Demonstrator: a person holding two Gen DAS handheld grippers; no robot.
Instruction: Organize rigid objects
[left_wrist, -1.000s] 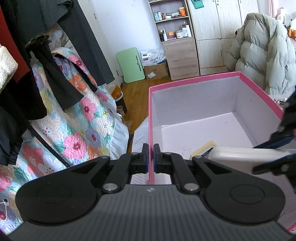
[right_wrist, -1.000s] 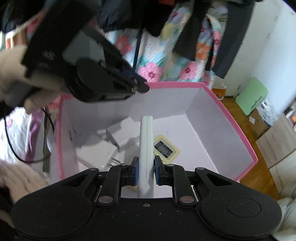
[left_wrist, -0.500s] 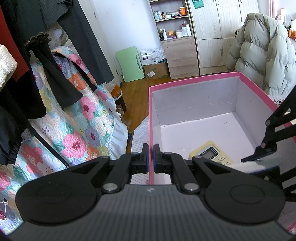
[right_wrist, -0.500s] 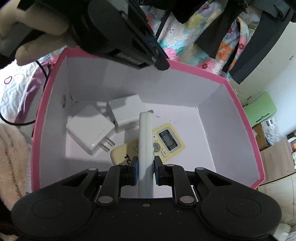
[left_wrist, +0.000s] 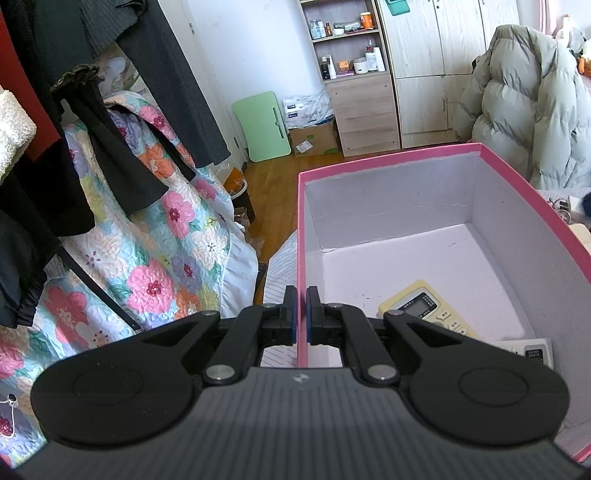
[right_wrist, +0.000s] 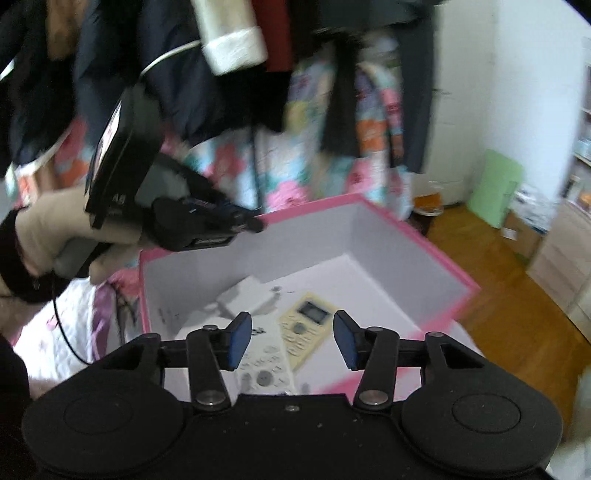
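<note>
The right gripper has let go: its jaws now stand wide apart above the pink box, raised clear of it. The white remote it carried lies flat on the box floor, touching the yellow remote, with a white charger behind. The left gripper stays clamped on the box's near wall, level, unmoved.

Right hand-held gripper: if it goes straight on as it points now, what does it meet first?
Likely the white remote lying in the pink box; it sits between the open right hand-held gripper fingers, yellow remote beside it. Depth unclear.
</note>
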